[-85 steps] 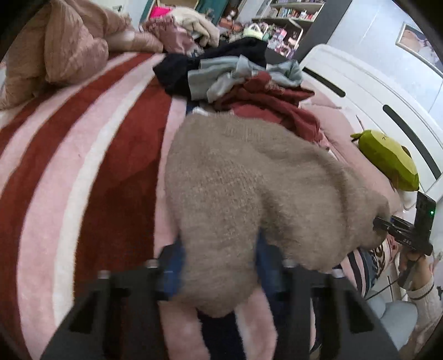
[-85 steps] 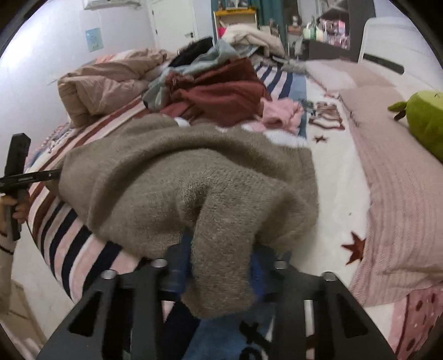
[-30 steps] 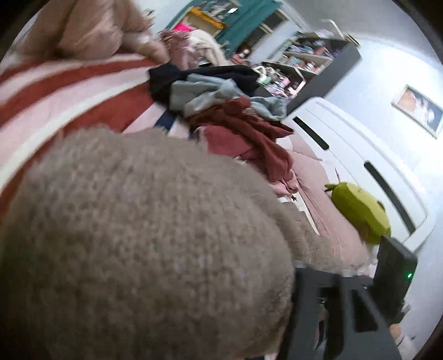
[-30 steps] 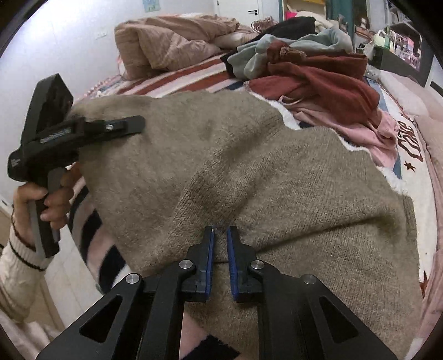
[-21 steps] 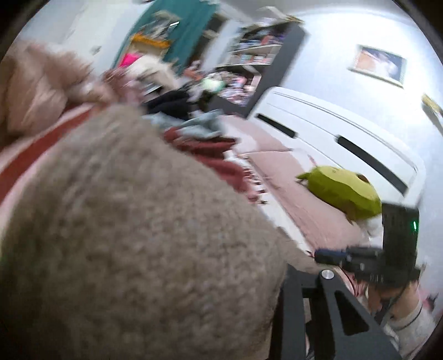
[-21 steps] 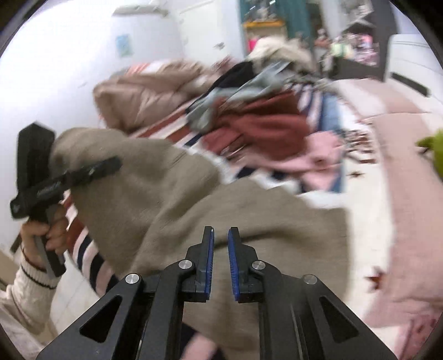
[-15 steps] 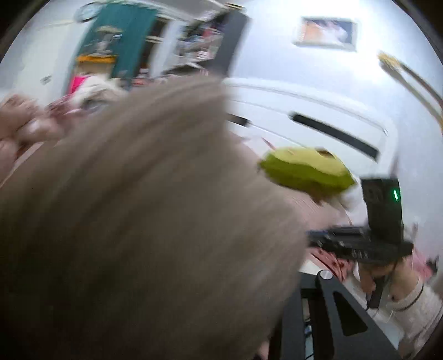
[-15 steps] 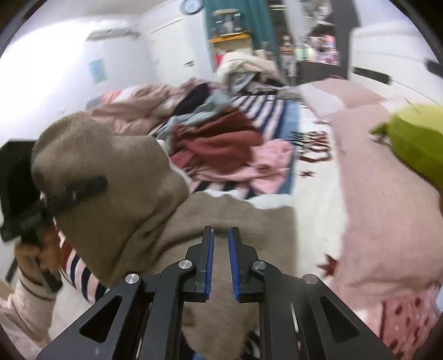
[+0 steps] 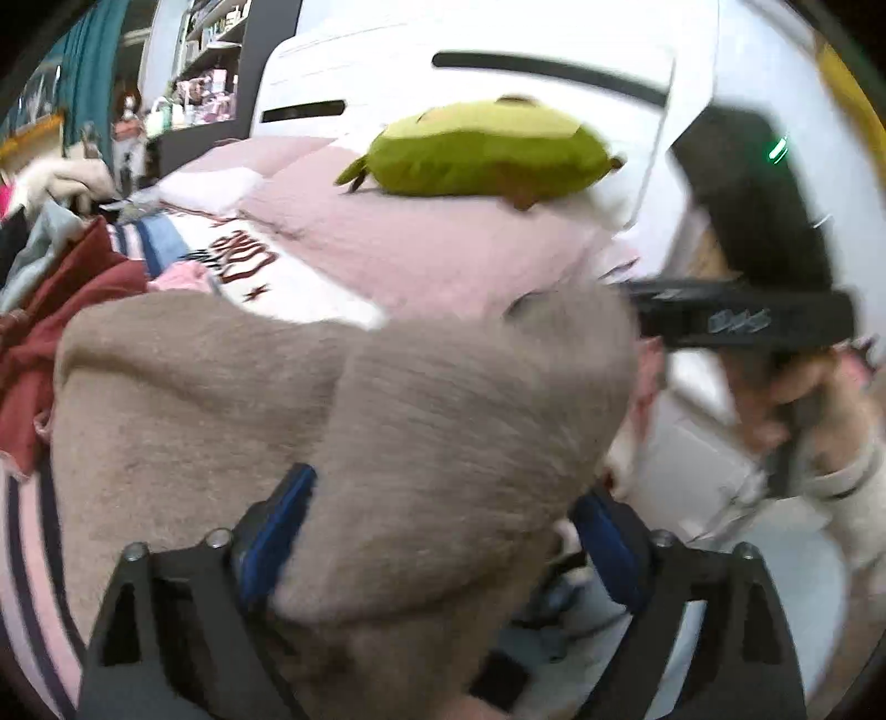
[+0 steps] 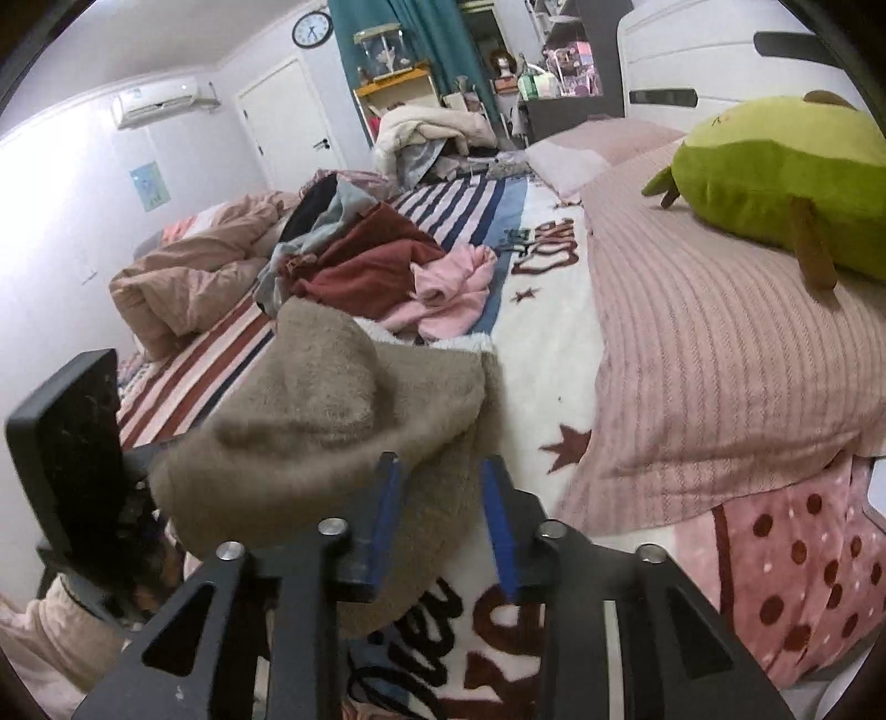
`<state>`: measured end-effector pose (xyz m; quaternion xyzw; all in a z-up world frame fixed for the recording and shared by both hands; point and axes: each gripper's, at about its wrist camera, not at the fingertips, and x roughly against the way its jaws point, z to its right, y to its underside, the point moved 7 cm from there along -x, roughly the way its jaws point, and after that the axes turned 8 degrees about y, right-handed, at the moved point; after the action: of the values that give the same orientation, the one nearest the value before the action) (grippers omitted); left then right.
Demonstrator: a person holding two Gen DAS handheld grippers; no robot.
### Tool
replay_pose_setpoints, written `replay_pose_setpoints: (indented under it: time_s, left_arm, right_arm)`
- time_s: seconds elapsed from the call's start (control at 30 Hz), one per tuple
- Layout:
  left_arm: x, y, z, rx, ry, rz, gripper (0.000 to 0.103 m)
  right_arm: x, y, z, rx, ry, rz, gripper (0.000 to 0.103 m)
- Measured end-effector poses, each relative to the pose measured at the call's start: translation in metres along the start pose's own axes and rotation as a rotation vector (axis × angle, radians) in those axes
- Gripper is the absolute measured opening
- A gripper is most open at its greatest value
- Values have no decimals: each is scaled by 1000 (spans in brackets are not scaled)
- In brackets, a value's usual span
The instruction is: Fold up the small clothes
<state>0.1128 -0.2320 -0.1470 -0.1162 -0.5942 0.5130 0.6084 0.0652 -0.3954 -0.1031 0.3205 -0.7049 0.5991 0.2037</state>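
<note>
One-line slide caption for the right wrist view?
Right gripper open over folded beige sweater on the bed.

fuzzy knit taupe sweater (image 10: pixel 332 421); matt black claw (image 10: pixel 443 526) with blue pads.

Home bedroom: bed (image 10: pixel 542 354) under striped blanket, white headboard (image 10: pixel 720 66), green plush toy (image 10: pixel 775 177), heaped clothes (image 10: pixel 365 260), crumpled pink duvet (image 10: pixel 188 277). Wall clock (image 10: pixel 312 29), air conditioner (image 10: pixel 158 102), white door (image 10: pixel 282 122), cluttered shelves (image 10: pixel 565 61) beyond.
</note>
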Motion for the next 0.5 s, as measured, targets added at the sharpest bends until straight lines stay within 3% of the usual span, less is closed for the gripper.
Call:
replay_pose_setpoints:
  time_s: [0.07,0.17,0.27,0.33,0.43,0.47,0.5]
  left_arm:
    - [12,-1,5,-11,-12,12,89]
    - [42,-2,6,7,-42,62,89]
    - [80,-1,-8,48,-54,125,90]
    - [101,8,-14,66,-104,157,92]
    - [122,17,-41,107,-187,174,94]
    - [125,19,-50,127,-197,174,94]
    - [128,23,-60,155,-206,176,94]
  right_arm:
    - [4,-5,-2,6,-7,16,29]
    - [13,-17,-13,23,-29,51,52]
    - [19,-30,-35,50,-73,73,53]
    - [17,-32,-53,70,-127,63,52]
    - [8,-24,-81,136,-170,37,34]
    - [1,-18,-87,169,-161,18,19]
    - [-5,-12,-89,186,-146,-4,14]
